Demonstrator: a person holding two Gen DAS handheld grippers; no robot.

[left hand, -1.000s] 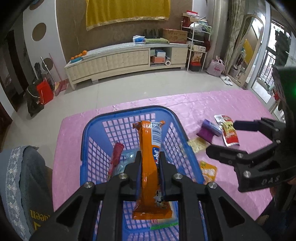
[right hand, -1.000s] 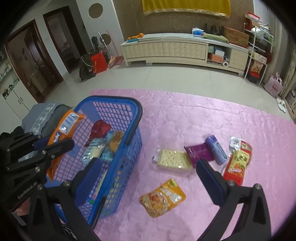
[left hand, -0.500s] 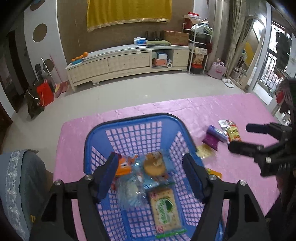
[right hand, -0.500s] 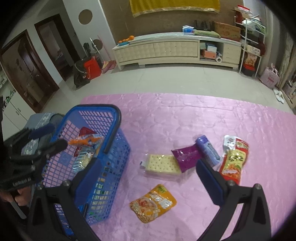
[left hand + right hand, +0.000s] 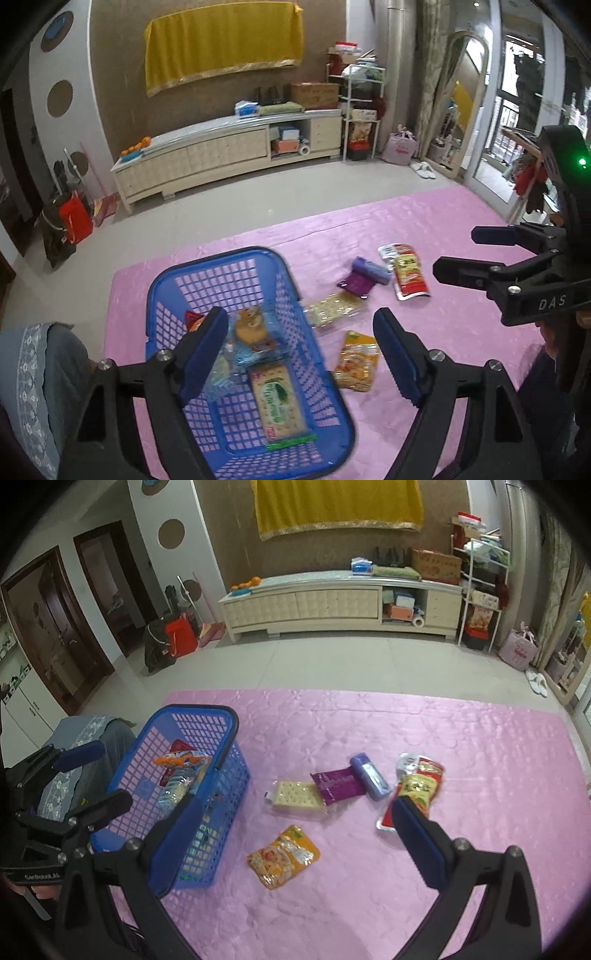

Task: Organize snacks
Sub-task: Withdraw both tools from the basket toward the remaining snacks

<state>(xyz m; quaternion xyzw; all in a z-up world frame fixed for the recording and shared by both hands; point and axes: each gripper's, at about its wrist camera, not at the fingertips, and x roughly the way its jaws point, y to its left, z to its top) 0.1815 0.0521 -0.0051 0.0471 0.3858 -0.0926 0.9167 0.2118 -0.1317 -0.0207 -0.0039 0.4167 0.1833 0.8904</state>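
A blue plastic basket (image 5: 152, 314) stands on the pink cloth at the left and holds several snacks, among them an orange bar (image 5: 181, 758) and a green cracker pack (image 5: 279, 400). My left gripper (image 5: 299, 325) hovers above the basket's right side, its jaws opening with nothing between them. On the cloth to the right lie a clear cracker pack (image 5: 297, 795), a purple packet (image 5: 338, 784), a lilac pack (image 5: 369, 779), a red-and-yellow packet (image 5: 417, 786) and an orange pouch (image 5: 282, 856). My right gripper (image 5: 295, 808) hangs open and empty above these loose snacks.
The pink cloth (image 5: 480, 775) ends at a far edge with tiled floor beyond. A grey patterned cloth (image 5: 37, 369) lies left of the basket. A long cream cabinet (image 5: 221, 147) stands against the far wall.
The left gripper opened and let go of the orange bar, which now lies in the basket. Both grippers have lifted and pulled back from the table.
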